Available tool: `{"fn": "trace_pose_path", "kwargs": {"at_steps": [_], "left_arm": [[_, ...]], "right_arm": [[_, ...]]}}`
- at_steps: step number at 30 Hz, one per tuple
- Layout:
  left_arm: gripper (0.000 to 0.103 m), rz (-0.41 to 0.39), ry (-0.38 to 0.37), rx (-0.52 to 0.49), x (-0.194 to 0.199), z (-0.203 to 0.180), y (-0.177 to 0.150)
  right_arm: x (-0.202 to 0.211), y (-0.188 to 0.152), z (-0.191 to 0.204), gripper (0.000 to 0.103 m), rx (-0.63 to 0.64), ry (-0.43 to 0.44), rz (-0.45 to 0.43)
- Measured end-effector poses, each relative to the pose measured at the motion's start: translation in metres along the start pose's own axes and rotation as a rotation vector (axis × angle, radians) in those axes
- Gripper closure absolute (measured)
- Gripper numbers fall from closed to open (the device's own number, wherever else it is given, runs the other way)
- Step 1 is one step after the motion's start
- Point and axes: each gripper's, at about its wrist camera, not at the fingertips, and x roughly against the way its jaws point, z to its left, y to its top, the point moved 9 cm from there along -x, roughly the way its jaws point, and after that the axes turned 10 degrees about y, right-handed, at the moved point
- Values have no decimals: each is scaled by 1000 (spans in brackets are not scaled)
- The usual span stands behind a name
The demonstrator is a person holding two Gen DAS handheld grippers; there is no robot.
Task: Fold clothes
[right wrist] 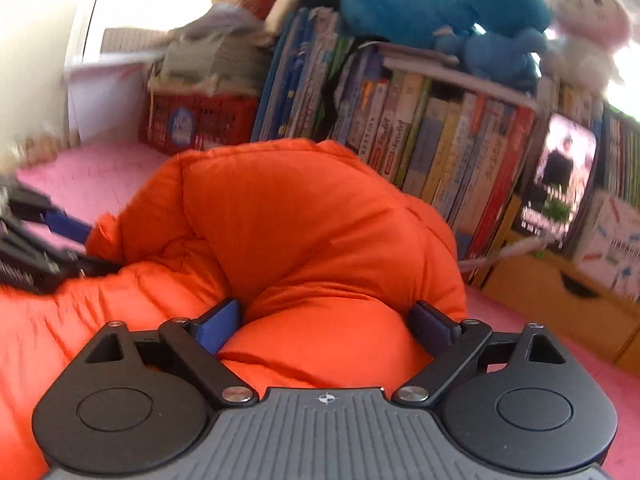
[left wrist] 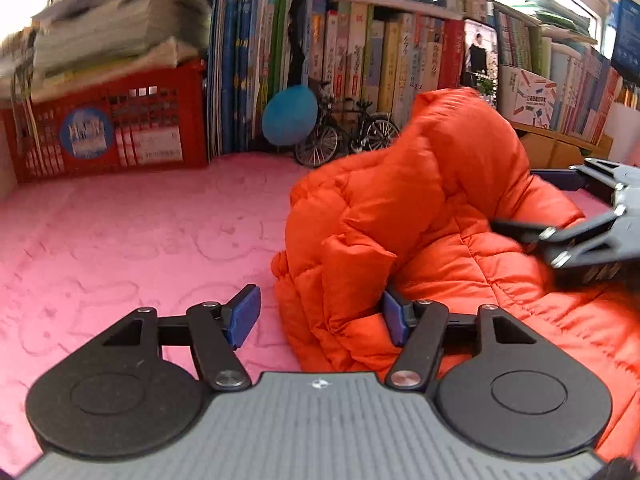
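Orange puffer jacket (left wrist: 420, 216) heaped on pink blanket (left wrist: 132, 232), in front of bookshelf (left wrist: 384, 52). Left gripper (left wrist: 320, 316) half spread at jacket's left edge: right pad against fabric, left pad over bare blanket, no pinch. Right gripper (right wrist: 326, 326) spread wide, bulge of jacket between pads; real clamping can't be told. Red crate (left wrist: 116, 128) back left.

Orange quilted puffer jacket (left wrist: 420, 216), bunched, puffed up, lying on pink blanket (left wrist: 140, 240).
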Motion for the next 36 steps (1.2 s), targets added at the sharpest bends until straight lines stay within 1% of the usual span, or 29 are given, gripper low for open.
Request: {"fn": "trace_pose_path", "kwargs": {"at_steps": [1, 3, 4, 6, 8, 10, 12, 13, 15, 17, 18, 20, 22, 23, 25, 26, 28, 29, 30, 32, 34, 35, 36], "left_arm": [[39, -7, 7, -10, 3, 0, 1], [39, -12, 9, -13, 6, 1, 1], [39, -12, 8, -8, 7, 1, 1], [39, -10, 7, 1, 7, 1, 1], [40, -4, 6, 10, 8, 0, 1], [40, -5, 7, 12, 8, 0, 2], [40, 0, 2, 20, 8, 0, 4], [40, 6, -2, 27, 8, 1, 5], [41, 14, -5, 37, 9, 3, 6], [41, 15, 4, 37, 10, 6, 7], [41, 12, 9, 33, 11, 7, 7], [43, 6, 18, 24, 14, 9, 7], [43, -2, 31, 14, 18, 12, 7], [43, -7, 35, 10, 20, 13, 7], [43, -19, 29, 5, 25, 17, 8], [41, -26, 26, 4, 29, 20, 9], [41, -52, 34, 3, 41, 29, 17], [41, -73, 42, 7, 49, 35, 23], [43, -104, 54, 19, 59, 40, 31], [43, -166, 71, 43, 80, 49, 47], [43, -225, 57, 60, 102, 46, 58], [41, -256, 39, 56, 111, 38, 61], [37, -286, 20, 44, 120, 28, 63]], "right_arm": [[8, 1, -7, 0, -62, 20, -16], [33, -6, -24, 0, -230, 73, -58], [45, -13, -33, 0, -316, 109, -61], [61, -31, -49, 0, -481, 185, -39], [72, -49, -57, 0, -617, 257, -2], [79, -62, -54, 0, -700, 329, 19], [80, -67, -44, 0, -728, 385, 32], [77, -70, -37, 2, -735, 405, 43], [72, -74, -26, 16, -777, 439, 44], [68, -77, -18, 35, -833, 468, 30], [71, -76, -15, 39, -869, 478, 7], [80, -76, -10, 53, -966, 528, -27], [88, -76, 2, 57, -1060, 618, -42], [93, -76, 13, 57, -1078, 665, -35], [101, -77, 41, 57, -1075, 745, 3], [104, -79, 54, 55, -1063, 767, 28], [106, -87, 68, 49, -1016, 739, 74], [107, -90, 71, 46, -996, 722, 83], [108, -92, 70, 45, -983, 708, 77], [109, -94, 66, 45, -996, 708, 54], [109, -93, 64, 45, -998, 710, 40], [109, -92, 65, 44, -982, 703, 34], [110, -91, 66, 43, -965, 697, 28]]}}
